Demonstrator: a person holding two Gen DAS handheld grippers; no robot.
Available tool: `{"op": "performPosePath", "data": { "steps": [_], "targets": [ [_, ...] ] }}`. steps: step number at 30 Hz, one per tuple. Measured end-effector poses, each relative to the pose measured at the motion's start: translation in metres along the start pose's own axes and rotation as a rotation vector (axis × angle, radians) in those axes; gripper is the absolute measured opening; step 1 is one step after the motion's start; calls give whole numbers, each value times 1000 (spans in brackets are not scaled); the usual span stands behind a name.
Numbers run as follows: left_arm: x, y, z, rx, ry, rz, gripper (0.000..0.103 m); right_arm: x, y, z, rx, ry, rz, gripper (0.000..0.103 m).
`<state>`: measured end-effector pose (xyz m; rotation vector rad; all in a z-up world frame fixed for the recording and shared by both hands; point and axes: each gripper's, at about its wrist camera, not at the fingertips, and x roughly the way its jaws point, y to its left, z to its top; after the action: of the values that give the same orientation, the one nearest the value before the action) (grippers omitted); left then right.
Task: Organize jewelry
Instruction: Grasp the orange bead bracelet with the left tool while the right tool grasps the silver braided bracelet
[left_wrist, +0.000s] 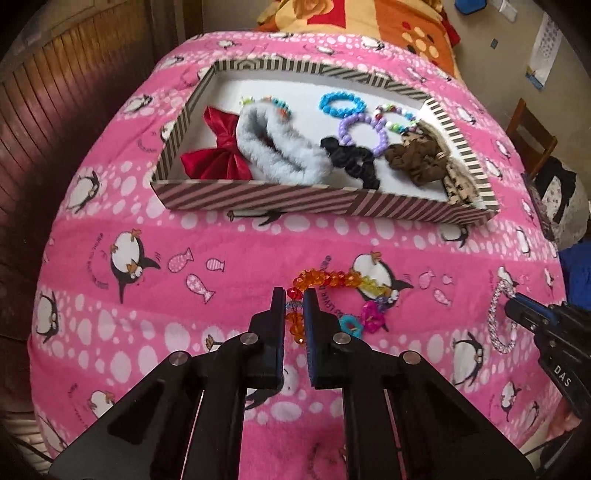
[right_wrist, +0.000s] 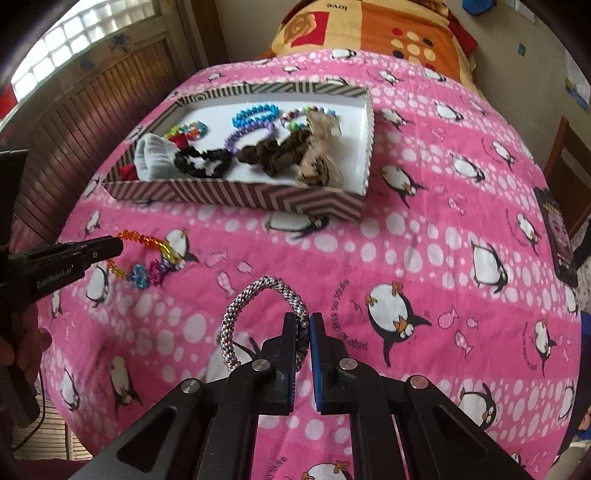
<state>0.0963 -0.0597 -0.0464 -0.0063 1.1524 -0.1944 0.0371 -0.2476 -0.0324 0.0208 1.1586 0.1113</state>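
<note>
My left gripper is shut on an orange-and-multicolour bead bracelet that lies on the pink penguin blanket. The bracelet also shows in the right wrist view, held by the left gripper. My right gripper is shut on a silver woven rope bracelet, which also shows in the left wrist view beside the right gripper. A striped box farther back holds bead bracelets, scrunchies and a red bow.
An orange patterned pillow lies beyond the box. A wooden wall panel runs along the bed's left side. A dark booklet lies at the bed's right edge. A wooden chair stands to the right.
</note>
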Motion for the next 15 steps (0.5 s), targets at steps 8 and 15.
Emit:
{"op": "performPosePath", "data": {
  "steps": [8, 15],
  "targets": [
    [-40, 2, 19, 26, -52, -48, 8, -12, 11, 17, -21, -43, 22, 6],
    [-69, 7, 56, 47, -121, -38, 8, -20, 17, 44, -43, -86, 34, 6]
  ]
}}
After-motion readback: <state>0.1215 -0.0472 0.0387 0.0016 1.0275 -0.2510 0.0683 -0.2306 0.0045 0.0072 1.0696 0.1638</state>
